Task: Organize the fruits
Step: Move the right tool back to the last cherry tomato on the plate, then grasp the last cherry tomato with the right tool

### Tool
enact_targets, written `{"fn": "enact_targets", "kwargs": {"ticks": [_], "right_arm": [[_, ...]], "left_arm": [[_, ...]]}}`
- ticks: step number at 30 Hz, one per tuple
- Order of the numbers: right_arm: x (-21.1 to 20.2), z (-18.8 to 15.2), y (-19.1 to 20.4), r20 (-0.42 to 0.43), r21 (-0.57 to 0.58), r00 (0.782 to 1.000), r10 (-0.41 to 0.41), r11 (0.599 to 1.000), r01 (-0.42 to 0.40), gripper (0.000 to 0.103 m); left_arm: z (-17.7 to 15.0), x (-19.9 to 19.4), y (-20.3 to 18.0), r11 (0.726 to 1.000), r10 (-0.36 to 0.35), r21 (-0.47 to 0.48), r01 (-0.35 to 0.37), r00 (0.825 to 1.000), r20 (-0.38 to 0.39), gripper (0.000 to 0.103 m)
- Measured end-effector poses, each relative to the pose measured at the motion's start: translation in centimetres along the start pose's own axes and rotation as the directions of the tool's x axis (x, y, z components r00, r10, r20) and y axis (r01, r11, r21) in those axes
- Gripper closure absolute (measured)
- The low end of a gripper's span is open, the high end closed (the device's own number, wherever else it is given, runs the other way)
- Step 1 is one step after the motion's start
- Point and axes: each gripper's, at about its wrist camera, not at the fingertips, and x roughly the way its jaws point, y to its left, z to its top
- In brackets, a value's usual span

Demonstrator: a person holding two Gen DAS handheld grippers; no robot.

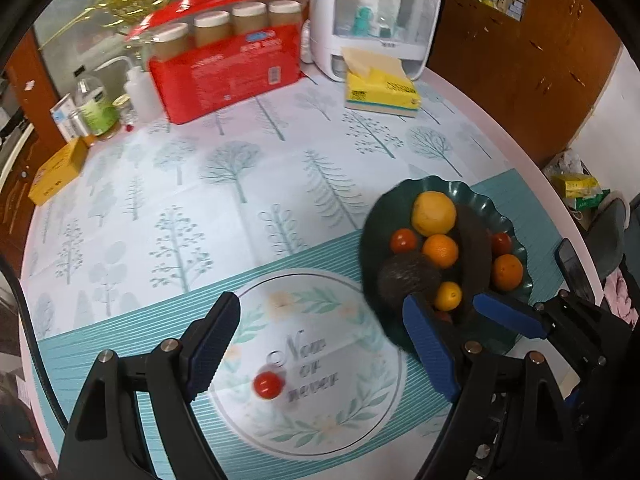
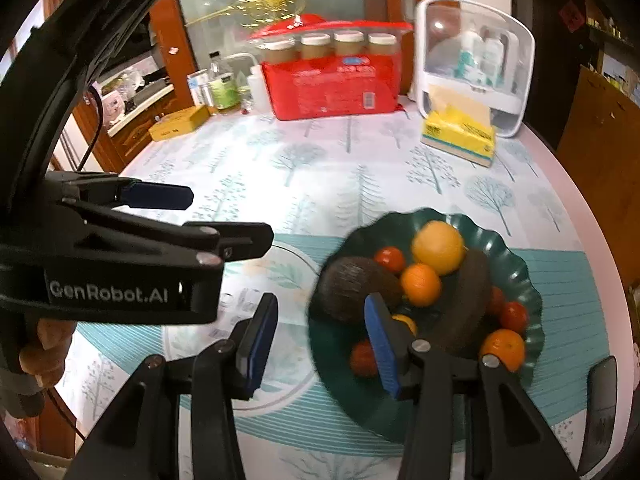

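Step in hand: One small red tomato (image 1: 267, 385) sits alone on the desk (image 1: 168, 184). I think you should pick it up now and put it with the other fruit.
Where the tomato is: It lies near you, on the round picture with words on the cloth. It is to the left of the green plate (image 1: 472, 188) and apart from it.
Left hand-held gripper (image 1: 316, 344): It is wide and holds nothing. The tomato is between its two fingers but lower down, closer to you.
Right hand-held gripper (image 2: 320, 344): It is wide too and holds nothing. It hangs over the near left side of the plate.
How to do it well: Bring your left hand-held gripper down so a blue pad is on each side of the tomato. Close slowly. The tomato is round and smooth, so it may roll away if you bump it. It is likely soft, so squeeze gently.
Where to drop it: The plate is quite full. Look for a gap near the other red tomatoes, so nothing gets pushed out.
Plate: It is dark green and shiny, with a wavy rim.
Fruit on the plate: A big yellow round fruit (image 1: 434, 213), small oranges (image 1: 440, 250), red tomatoes, and a dark bumpy avocado (image 1: 404, 280).
Cloth: It is smooth, pale, with tree pictures and teal stripes.
Picture sharpness: Both views are a bit blurry.
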Motion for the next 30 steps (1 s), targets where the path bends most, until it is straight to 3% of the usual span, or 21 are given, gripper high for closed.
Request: {"fn": "enact_targets", "kwargs": {"ticks": [7,13,22,30], "right_arm": [[-0.3,1.2,3.6,0.024,-0.041,0.999,0.031,0.999,-0.03,0.057],[1.4,1.3,6.1,-0.003,-0.056,0.999,0.051,0.997,-0.051,0.057],[5.7,0.3,9.6,-0.093,-0.069,0.992,0.085,0.993,-0.091,0.057],[9.1,-0.5,11.0,-0.15,-0.075,0.986,0.075,0.993,-0.087,0.057]], "left_arm": [[-1.3,-2.7,3.9,0.999,0.013,-0.053,-0.011,0.999,0.039,0.019],[-3.0,-3.9,8.3,0.992,0.041,-0.125,-0.034,0.998,0.051,0.017],[-7.2,-2.0,13.2,0.977,0.066,-0.203,-0.068,0.998,-0.016,0.017],[-9.1,0.2,14.9,0.971,0.068,-0.224,-0.081,0.996,-0.065,0.017]]}}
